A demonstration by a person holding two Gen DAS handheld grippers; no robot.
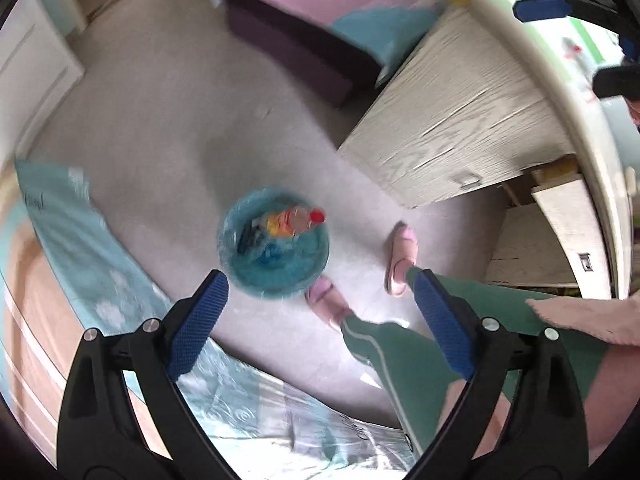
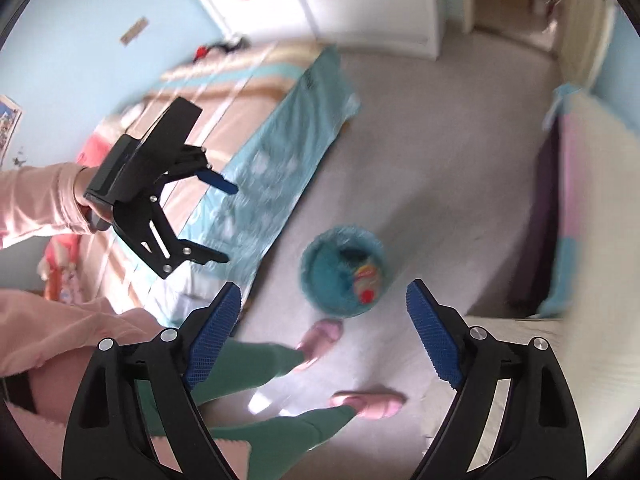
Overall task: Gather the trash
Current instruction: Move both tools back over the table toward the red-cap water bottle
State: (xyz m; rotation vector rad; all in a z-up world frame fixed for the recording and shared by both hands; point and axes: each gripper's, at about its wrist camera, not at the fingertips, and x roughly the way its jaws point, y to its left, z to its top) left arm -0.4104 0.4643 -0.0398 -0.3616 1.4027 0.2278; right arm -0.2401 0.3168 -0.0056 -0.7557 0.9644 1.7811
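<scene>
Teal bin: round, lined with a teal bag; stands on the grey carpet, between the bed and the desk; just beside the person's pink slippers
In the bin: a bottle with a red cap and a bright label, leaning against the wall; dark scraps and a blue bit beside it, too blurred to name
Left gripper: points straight down above the bin; jaws spread wide, nothing between the blue pads; held by a hand in a pink sleeve
Right gripper: tilted down toward the bin; jaws spread wide, empty; well above the floor
Bed: teal sheet, tan striped cover
Legs: green trousers
</scene>
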